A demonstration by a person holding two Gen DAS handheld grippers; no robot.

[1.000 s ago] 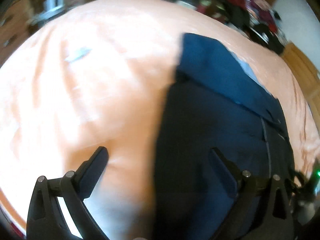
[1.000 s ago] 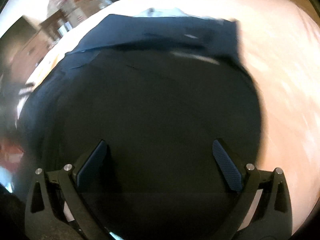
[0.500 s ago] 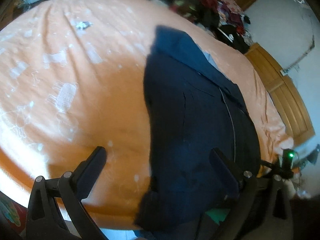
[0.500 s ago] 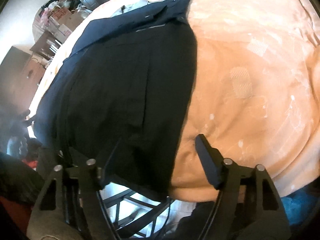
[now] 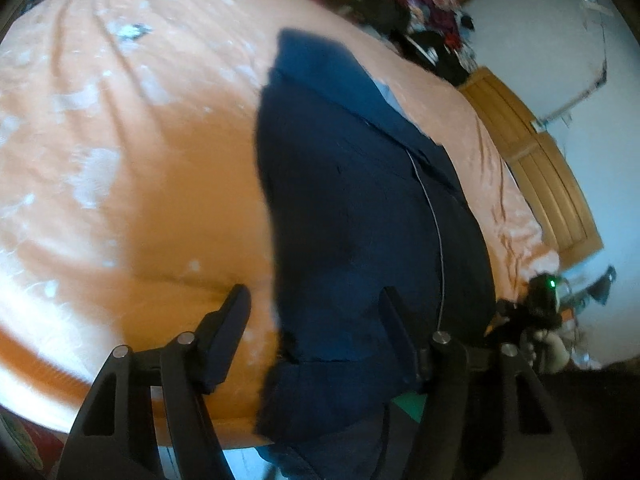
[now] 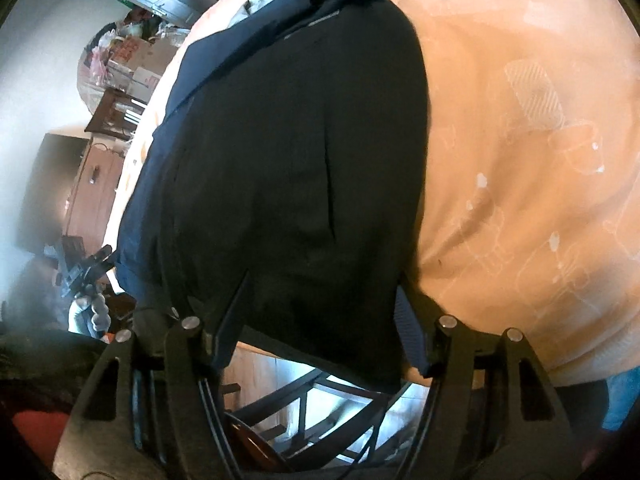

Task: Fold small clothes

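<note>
Both feeds up. Dark navy garment [image 5: 360,216] lies flat on the orange bedsheet [image 5: 120,168], stretched lengthwise from the near bed edge toward the far side. Its near hem hangs over the edge of the bed. A collar or folded flap sits at the far end, with a pale lining peeking out beside it. A thin light seam line runs down the garment in the left wrist view.

Left gripper [image 5: 316,336]: jaws spread wide, nothing between them. It hovers above the near edge of the bed; the left finger is over bare sheet, the right finger over the garment's near corner. I can't tell if either finger touches cloth.

Right gripper [image 6: 320,332]: jaws spread, holding nothing. It sits low at the garment's overhanging hem. The right pad is at the garment's right edge, where cloth meets sheet; contact unclear.

The sheet has a faint white print and a few wrinkles. Wooden headboard [image 5: 536,184] is to the right in the left view, with a clothes pile [image 5: 408,4] behind the bed. Each camera catches the other gripper, held in a hand, at the frame edge.
</note>
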